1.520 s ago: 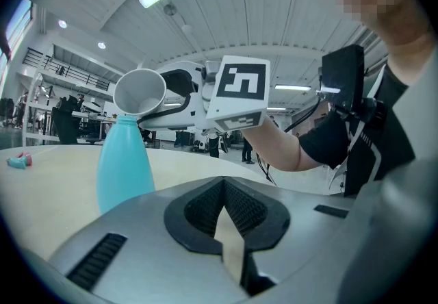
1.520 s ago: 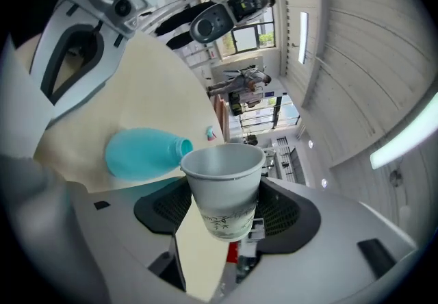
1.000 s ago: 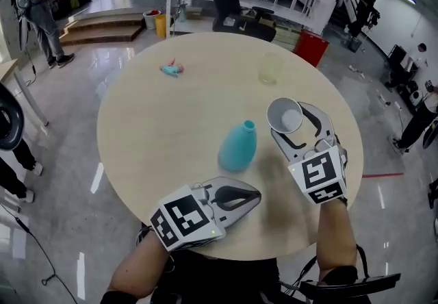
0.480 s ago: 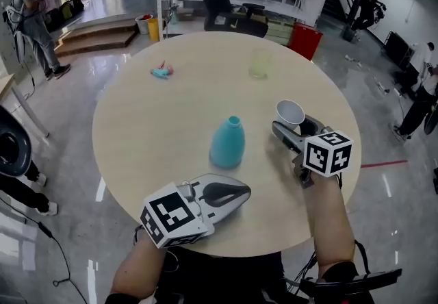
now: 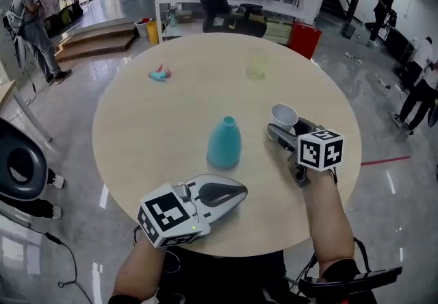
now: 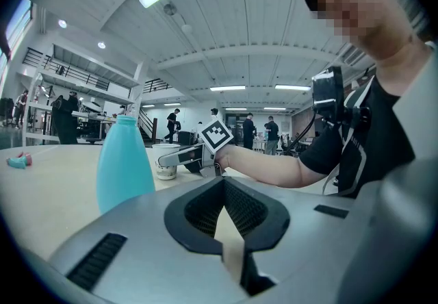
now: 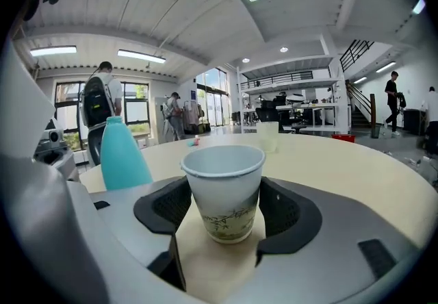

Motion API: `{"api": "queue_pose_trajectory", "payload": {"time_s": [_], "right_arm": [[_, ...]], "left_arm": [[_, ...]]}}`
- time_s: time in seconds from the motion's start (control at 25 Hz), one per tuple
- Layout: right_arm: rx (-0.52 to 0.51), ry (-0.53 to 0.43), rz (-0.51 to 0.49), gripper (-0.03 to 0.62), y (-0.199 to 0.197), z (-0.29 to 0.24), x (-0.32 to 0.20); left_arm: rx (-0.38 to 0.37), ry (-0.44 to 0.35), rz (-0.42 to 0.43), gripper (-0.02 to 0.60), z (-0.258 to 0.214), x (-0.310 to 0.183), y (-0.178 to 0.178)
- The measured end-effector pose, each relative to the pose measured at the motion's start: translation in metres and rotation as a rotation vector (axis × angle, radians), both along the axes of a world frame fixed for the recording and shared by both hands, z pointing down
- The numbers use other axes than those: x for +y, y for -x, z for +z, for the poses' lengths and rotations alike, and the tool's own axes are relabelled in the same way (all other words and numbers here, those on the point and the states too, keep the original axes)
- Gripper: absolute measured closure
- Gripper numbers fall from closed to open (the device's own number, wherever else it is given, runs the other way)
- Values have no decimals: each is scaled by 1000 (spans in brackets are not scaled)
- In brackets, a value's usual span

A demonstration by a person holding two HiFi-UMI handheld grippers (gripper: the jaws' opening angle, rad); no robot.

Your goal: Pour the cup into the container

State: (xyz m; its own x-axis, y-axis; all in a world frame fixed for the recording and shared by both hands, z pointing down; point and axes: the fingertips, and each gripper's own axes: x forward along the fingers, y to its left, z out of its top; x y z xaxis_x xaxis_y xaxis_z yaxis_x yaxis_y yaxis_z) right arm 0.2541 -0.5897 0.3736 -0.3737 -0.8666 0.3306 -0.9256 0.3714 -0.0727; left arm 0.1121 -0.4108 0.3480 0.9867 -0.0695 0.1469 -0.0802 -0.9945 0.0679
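1. Right gripper [image 5: 286, 122], at the right middle of the head view, is clenched on a white paper cup [image 5: 283, 116] with a faint green plant print. In the right gripper view the dark ribbed pads press the cup's [image 7: 224, 190] two sides, low in the frame.
2. That cup stands upright with its base on the round beige wooden table [image 5: 157, 124] and its mouth open upward. Its inside looks white, and whether it holds anything cannot be told.
3. Left gripper [image 5: 242, 191], at the lower middle of the head view, lies on the table near the edge closest to the person. Its jaws are closed tip to tip with nothing between them, as the left gripper view [image 6: 223, 183] shows.
4. At the centre of the head view stands a teal plastic bottle [image 5: 224, 143] with a narrow open neck. It is upright, between the two grippers and apart from both. It appears at the left of each gripper view [image 7: 123, 155].
5. A translucent pale yellow cup [image 5: 257, 65] stands at the upper middle of the head view, well apart from the bottle.
6. A small teal and pink object [image 5: 159, 74] lies at the upper left of the table.
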Motion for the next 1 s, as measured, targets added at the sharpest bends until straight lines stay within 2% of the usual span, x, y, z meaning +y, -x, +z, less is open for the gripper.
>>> {"api": "queue_pose_trajectory", "payload": {"time_s": [0.48,0.72,0.8,1.0], "right_arm": [[-37,43,-18,276,1,4,7],[-40,-50,34,273,-11,-27,42],[-40,-86,54,273,-16,-38,58],[-40,-179,40,276,-10,-63,81]], "left_arm": [[-8,-3,-6,581,4,-3,2],[-15,6,-10,580,7,-1,1],[-5,1,-45,581,4,-2,4],[112,-14,-186,581,-19,-22,24]]}}
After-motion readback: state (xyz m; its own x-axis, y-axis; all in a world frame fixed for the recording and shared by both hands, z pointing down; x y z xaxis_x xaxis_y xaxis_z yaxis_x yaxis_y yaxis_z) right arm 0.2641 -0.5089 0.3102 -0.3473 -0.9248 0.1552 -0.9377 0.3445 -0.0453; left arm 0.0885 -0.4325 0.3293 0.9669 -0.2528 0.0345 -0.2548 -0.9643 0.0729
